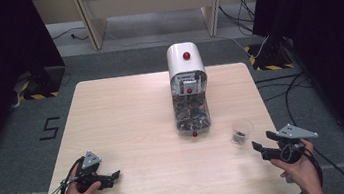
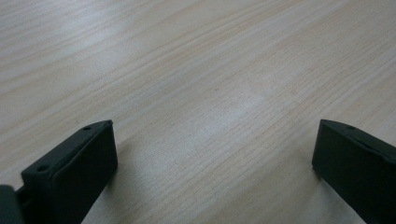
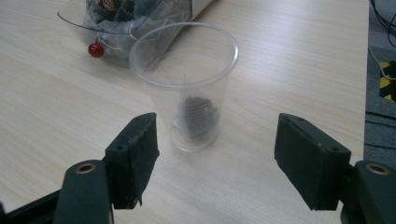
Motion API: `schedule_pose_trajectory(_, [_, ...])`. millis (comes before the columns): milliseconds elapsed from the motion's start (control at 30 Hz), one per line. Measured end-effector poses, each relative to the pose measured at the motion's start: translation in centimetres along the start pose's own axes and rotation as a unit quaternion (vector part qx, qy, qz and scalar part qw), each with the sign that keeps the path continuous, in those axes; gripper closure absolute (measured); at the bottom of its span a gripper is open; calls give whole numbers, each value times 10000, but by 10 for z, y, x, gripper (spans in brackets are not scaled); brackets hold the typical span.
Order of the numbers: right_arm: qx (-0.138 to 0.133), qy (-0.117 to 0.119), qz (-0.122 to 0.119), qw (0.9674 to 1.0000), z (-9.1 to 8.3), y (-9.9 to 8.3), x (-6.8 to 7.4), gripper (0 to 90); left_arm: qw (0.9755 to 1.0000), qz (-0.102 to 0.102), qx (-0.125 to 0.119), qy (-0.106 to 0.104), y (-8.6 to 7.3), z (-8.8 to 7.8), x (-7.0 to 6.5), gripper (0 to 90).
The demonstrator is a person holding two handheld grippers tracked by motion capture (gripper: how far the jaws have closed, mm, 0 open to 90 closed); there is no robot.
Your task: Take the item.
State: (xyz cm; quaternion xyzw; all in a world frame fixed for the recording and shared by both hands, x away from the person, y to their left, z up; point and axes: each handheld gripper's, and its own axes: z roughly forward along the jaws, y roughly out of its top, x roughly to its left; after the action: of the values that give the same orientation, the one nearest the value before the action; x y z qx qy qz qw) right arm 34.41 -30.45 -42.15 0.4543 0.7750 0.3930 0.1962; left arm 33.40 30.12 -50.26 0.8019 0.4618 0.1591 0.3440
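Resting near table (image 1: 126,113) front-left corner: left gripper (image 1: 113,176), jaws spread wide, nothing between, bare wood ahead. Mid-table, well beyond both grippers: one white dispenser (image 1: 185,60), red knob on top, clear chute of dark wrapped pieces. One clear plastic cup (image 3: 186,84), upright, dark piece at bottom, just ahead of right gripper (image 3: 215,161), apart from it. Right jaws spread, empty. Two grippers, one cup, one dispenser.

Dark lump in cup (image 3: 187,88) unidentifiable; dispenser (image 3: 135,21) top cut off
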Motion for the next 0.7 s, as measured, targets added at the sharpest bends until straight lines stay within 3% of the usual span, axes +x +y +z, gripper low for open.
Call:
schedule_pose_trajectory(233, [102,-70,35,9999,-1,-11,-4,309,10000,-1,0,0,0,0,0,0])
schedule_pose_trajectory(700, [527,-90,30,9986,15,-40,1,306,10000,-2,-1,-1,0,0,0,0])
